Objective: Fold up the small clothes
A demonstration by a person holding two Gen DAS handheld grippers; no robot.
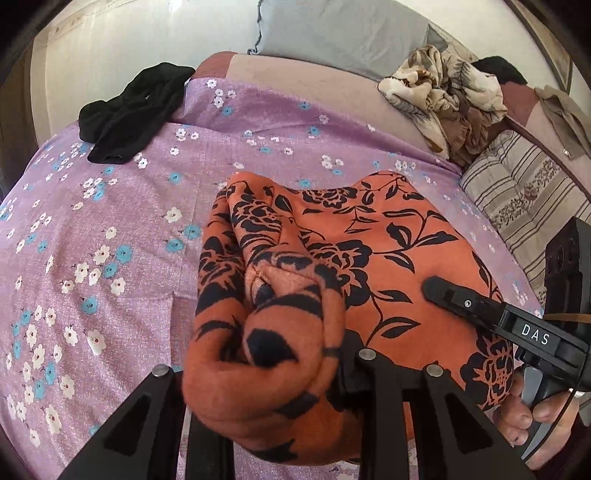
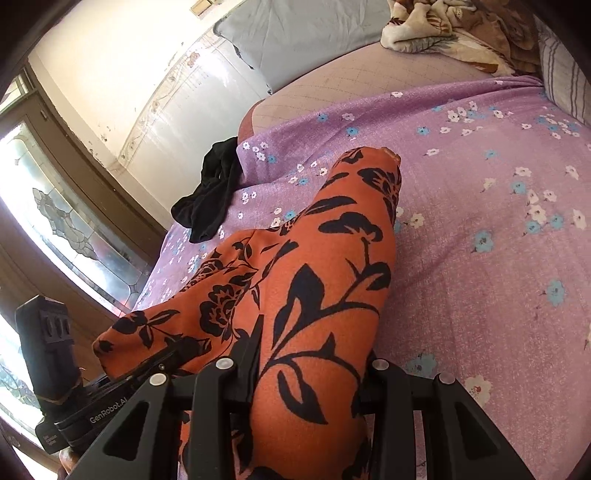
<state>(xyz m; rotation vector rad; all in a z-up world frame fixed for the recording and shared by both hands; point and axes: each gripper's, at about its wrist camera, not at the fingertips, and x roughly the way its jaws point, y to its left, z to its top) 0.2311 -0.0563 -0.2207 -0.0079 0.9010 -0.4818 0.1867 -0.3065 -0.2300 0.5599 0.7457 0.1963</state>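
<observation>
An orange garment [image 1: 369, 229] with a black flower print lies partly on the purple flowered sheet [image 1: 110, 221]. Its near edge is lifted. In the left wrist view a thick bunch of it fills my left gripper [image 1: 269, 369], which is shut on the cloth. My right gripper [image 1: 461, 302] comes in from the right, and a hand [image 1: 535, 413] holds its handle. In the right wrist view the orange garment [image 2: 332, 258] runs away from my right gripper [image 2: 310, 369], pinched between its fingers. At lower left, my left gripper [image 2: 162, 360] clamps the other end. Cloth hides the fingertips in both views.
A black garment [image 1: 129, 110] lies at the bed's far left edge. A crumpled beige floral blanket [image 1: 443, 96] and a striped cushion [image 1: 524, 206] sit at the right. A grey pillow [image 1: 332, 33] leans at the head. A glazed door [image 2: 55, 221] stands beyond the bed's left side.
</observation>
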